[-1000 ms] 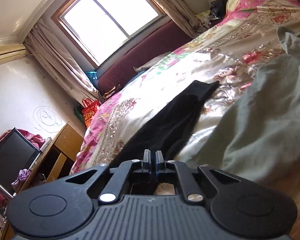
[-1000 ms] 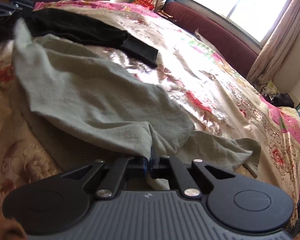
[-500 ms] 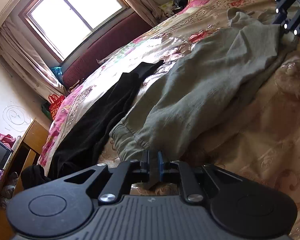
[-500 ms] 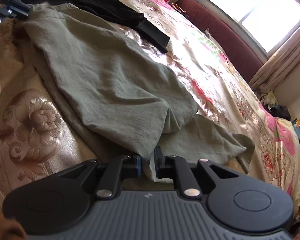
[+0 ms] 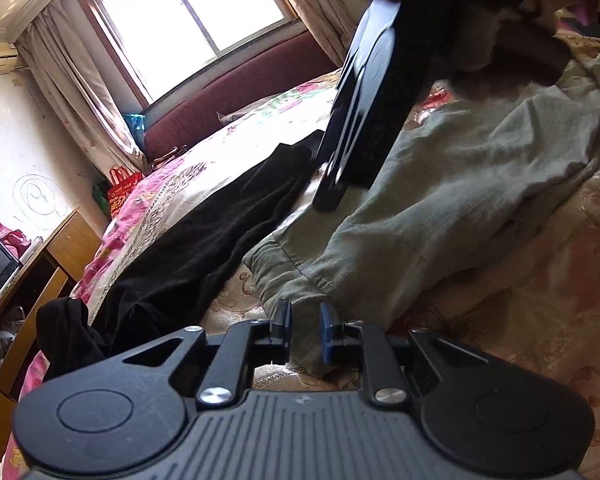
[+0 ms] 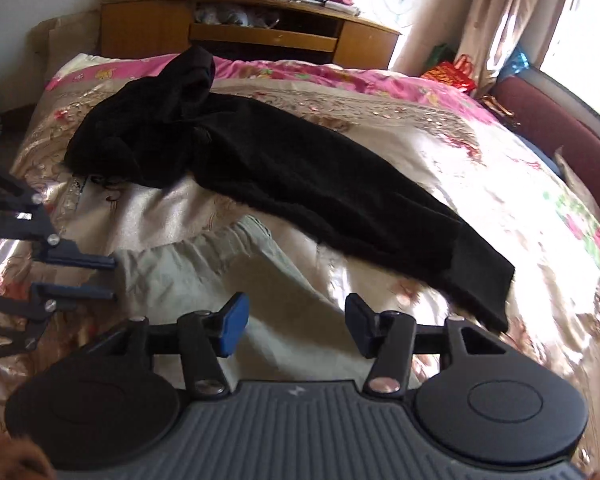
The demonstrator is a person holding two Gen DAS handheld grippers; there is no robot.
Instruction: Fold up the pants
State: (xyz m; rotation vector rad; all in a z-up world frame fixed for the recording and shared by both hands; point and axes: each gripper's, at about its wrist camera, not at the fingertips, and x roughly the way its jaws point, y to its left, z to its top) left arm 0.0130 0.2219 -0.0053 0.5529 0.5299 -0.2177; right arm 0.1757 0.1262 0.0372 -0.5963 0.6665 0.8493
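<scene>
Lying across the bed (image 5: pixel 560 280), the grey pants (image 5: pixel 452 200) run lengthwise away from the left gripper (image 5: pixel 305 330), whose jaws have just been opening, the waistband loose between the pads. Nearer the middle, the right gripper (image 6: pixel 296 328) hovers over the pants, its jaws just parted wide and empty, black pants (image 6: pixel 300 176) beyond.

Grey-green pants (image 5: pixel 440 216) of matt, slightly creased woven cloth lie beside a fuzzy black garment (image 6: pixel 300 176) on a glossy satin floral bedspread (image 6: pixel 480 184). Behind stands a varnished wooden cabinet (image 6: pixel 364 40); the grippers are matt black plastic.
</scene>
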